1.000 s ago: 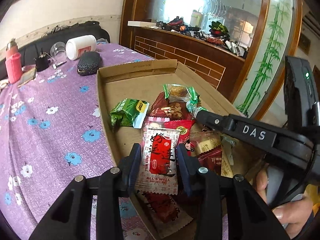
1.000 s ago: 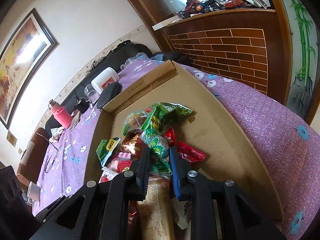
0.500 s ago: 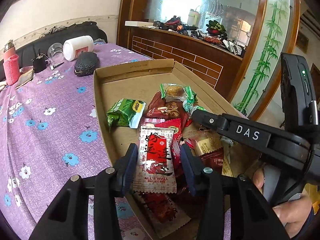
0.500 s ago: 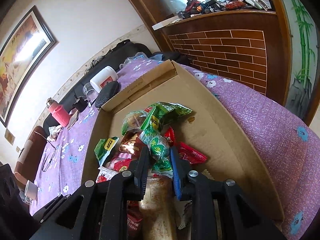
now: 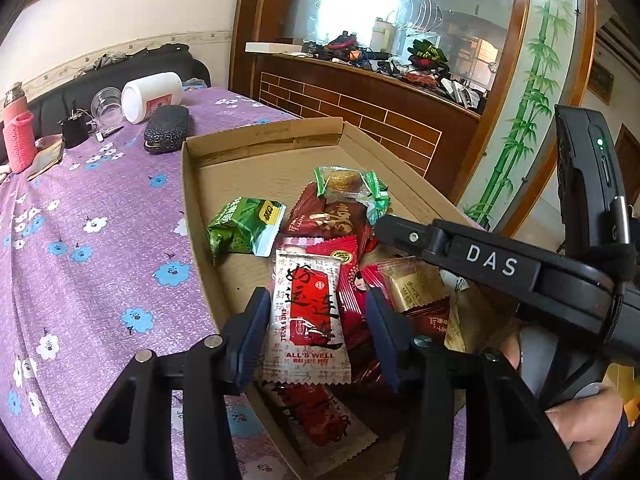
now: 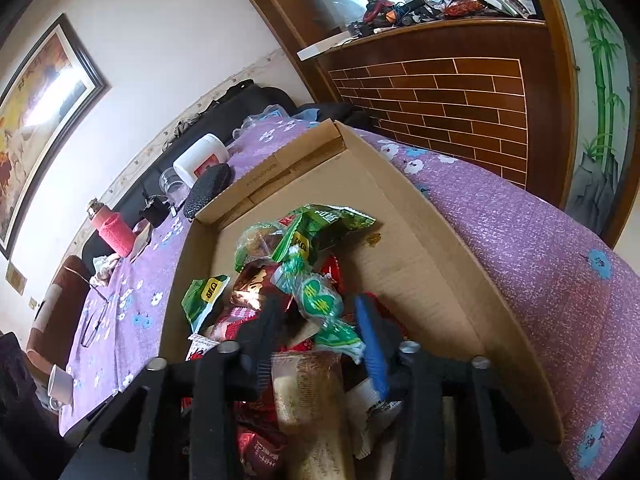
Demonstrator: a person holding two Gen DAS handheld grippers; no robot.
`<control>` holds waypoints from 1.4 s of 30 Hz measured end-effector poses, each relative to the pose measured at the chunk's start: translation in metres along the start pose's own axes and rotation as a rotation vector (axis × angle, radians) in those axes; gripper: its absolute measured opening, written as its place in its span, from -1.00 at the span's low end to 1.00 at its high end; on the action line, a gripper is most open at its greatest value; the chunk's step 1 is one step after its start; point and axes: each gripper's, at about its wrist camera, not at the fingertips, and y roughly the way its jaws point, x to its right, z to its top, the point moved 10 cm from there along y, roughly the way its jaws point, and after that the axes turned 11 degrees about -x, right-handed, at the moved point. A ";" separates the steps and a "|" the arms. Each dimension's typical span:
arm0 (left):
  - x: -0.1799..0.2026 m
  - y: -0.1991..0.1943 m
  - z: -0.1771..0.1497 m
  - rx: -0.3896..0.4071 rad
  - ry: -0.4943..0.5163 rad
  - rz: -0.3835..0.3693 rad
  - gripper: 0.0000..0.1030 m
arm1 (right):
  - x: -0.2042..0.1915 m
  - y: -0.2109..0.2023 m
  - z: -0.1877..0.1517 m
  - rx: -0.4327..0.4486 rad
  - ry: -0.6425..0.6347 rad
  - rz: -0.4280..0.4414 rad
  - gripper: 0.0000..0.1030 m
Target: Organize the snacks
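Note:
A shallow cardboard box (image 5: 248, 148) on the purple floral table holds a heap of wrapped snacks. My left gripper (image 5: 314, 334) is open, its jaws on either side of a white and red "ALL'S WELL" packet (image 5: 308, 312) that lies on the heap, not touching it. My right gripper (image 6: 320, 324) is open around a green twisted candy (image 6: 322, 300); whether the pads touch it I cannot tell. The right gripper also shows in the left wrist view (image 5: 460, 248), over the right of the heap. Green packets (image 5: 244, 228) and red packets (image 5: 332, 216) lie further in.
At the table's far end lie a white jar on its side (image 5: 154, 94), a glass (image 5: 105, 104), a dark case (image 5: 167, 128) and a pink bottle (image 5: 18, 136). A brick-fronted counter (image 5: 360, 108) stands beyond the box. A cup (image 6: 60, 380) sits near the table's left edge.
My left gripper has opened off the white and red packet, which now lies loose between its jaws. My right gripper has opened wider around the green candy.

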 end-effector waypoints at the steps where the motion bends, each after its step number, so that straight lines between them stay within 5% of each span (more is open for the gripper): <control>1: 0.002 0.000 0.000 -0.001 0.007 -0.006 0.05 | 0.001 -0.001 0.000 0.001 0.004 0.002 0.07; 8: 0.006 -0.003 -0.001 0.011 0.026 0.000 0.22 | 0.001 -0.002 -0.001 0.001 0.001 -0.002 0.13; 11: 0.004 -0.005 0.000 0.023 0.023 0.007 0.45 | 0.001 -0.010 0.002 0.036 -0.004 -0.032 0.16; 16: 0.004 -0.011 0.001 0.047 0.026 0.023 0.57 | -0.004 -0.035 0.010 0.155 -0.044 -0.078 0.61; 24: 0.005 -0.017 0.002 0.062 0.010 0.076 0.89 | -0.010 -0.059 0.017 0.257 -0.077 -0.123 0.77; 38: -0.051 -0.061 0.001 0.059 -0.229 0.158 0.97 | -0.005 -0.073 0.023 0.330 -0.053 -0.162 0.98; 42: -0.054 -0.072 -0.005 0.014 -0.179 0.229 0.97 | -0.006 -0.078 0.023 0.366 -0.060 -0.155 0.98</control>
